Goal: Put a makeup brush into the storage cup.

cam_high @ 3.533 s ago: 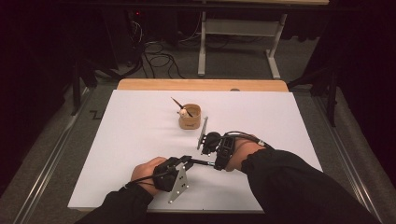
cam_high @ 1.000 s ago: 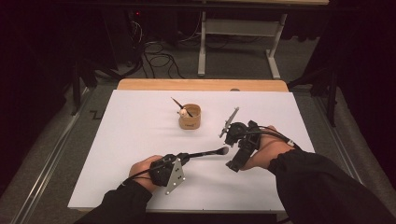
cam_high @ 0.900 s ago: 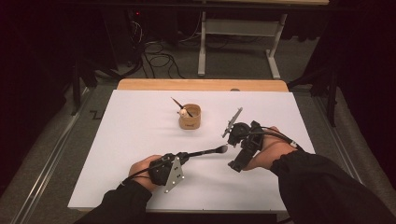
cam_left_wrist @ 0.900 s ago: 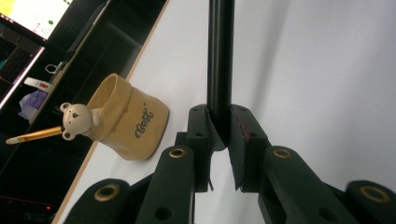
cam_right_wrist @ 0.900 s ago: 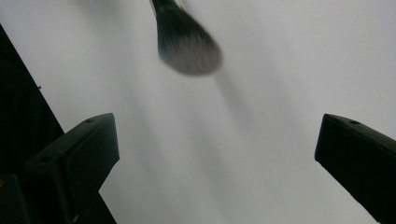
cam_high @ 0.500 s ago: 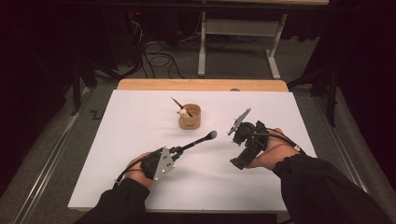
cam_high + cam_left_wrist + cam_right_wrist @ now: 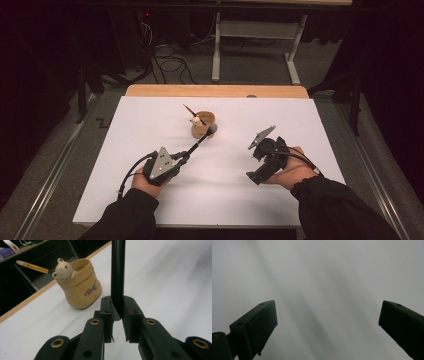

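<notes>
Brush (image 7: 201, 141) clamped in my left gripper (image 7: 117, 315), black handle between pads, head (image 7: 212, 129) over rim of tan bear cup (image 7: 202, 125). Second brush (image 7: 190, 110) leans in cup. My right gripper (image 7: 325, 322) wide open, holding nothing, low over white tabletop (image 7: 320, 130).

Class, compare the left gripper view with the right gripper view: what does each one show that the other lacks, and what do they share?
Left gripper view alone: the left claw shut on a black brush handle, and a tan bear cup with a yellow-handled tool leaning out of it. Right gripper view alone: the right claw with its jaws wide apart and nothing between them. Both share the white table surface.
</notes>
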`<state>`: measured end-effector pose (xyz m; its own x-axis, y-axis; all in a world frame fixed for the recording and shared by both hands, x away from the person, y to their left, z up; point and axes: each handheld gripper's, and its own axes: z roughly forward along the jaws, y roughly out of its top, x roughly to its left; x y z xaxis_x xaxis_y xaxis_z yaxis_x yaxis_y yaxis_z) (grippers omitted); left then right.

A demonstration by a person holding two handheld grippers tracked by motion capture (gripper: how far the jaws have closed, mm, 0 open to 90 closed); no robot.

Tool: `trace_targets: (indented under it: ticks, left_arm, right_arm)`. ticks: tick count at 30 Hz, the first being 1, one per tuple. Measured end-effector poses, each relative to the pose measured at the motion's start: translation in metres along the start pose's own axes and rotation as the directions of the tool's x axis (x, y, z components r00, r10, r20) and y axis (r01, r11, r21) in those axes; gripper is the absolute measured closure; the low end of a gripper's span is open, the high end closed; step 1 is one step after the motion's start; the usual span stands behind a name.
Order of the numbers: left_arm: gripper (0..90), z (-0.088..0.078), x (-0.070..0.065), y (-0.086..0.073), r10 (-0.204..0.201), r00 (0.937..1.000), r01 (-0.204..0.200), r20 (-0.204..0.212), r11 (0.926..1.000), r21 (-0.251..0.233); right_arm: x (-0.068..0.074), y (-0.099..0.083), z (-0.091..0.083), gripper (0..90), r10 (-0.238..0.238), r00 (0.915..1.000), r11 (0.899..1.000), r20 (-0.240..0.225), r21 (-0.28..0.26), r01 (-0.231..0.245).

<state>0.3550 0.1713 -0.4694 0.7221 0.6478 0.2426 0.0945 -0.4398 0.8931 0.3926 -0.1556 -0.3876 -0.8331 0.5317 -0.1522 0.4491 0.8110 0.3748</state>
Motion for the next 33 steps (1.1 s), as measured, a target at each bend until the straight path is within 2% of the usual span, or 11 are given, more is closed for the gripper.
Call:
trace_targets:
  ticks: [6,9,11,19,23,25,33]
  left_arm:
    - [79.7,-0.001,0.006,-0.003,-0.049,0.9987,0.049,0.01,0.9987,-0.01]
    - [79.7,-0.001,0.007,-0.003,-0.061,0.9981,0.061,0.012,0.998,-0.014]
    - [79.7,-0.001,0.007,-0.003,-0.066,0.9977,0.067,0.015,0.9977,-0.016]
    - [79.7,0.0,0.008,-0.005,-0.083,0.9963,0.084,0.019,0.9964,-0.015]
    - [79.7,0.0,0.009,-0.006,-0.096,0.9951,0.096,0.022,0.9952,-0.016]
    - [79.7,0.0,0.009,-0.006,-0.101,0.9946,0.102,0.023,0.9947,-0.017]
    - [79.7,0.002,0.011,-0.008,-0.134,0.9902,0.135,0.038,0.9906,-0.02]
  right_arm:
    - [0.0,-0.013,0.019,2.7,0.033,0.9995,0.999,0.0,-0.027,-0.033]
    - [0.003,-0.02,0.029,2.7,0.037,0.9993,0.999,-0.007,-0.032,-0.037]
    - [0.004,-0.025,0.036,2.7,0.058,0.9982,0.997,-0.014,-0.053,-0.059]
    - [0.005,-0.041,0.051,2.8,0.095,0.9953,0.988,-0.019,-0.119,-0.097]
    - [0.006,-0.048,0.057,2.9,0.13,0.9912,0.979,-0.028,-0.155,-0.133]
    - [0.007,-0.051,0.059,3.0,0.153,0.9875,0.971,-0.04,-0.182,-0.157]
    - [0.011,-0.056,0.069,3.6,0.183,0.9831,0.946,0.004,-0.273,-0.175]
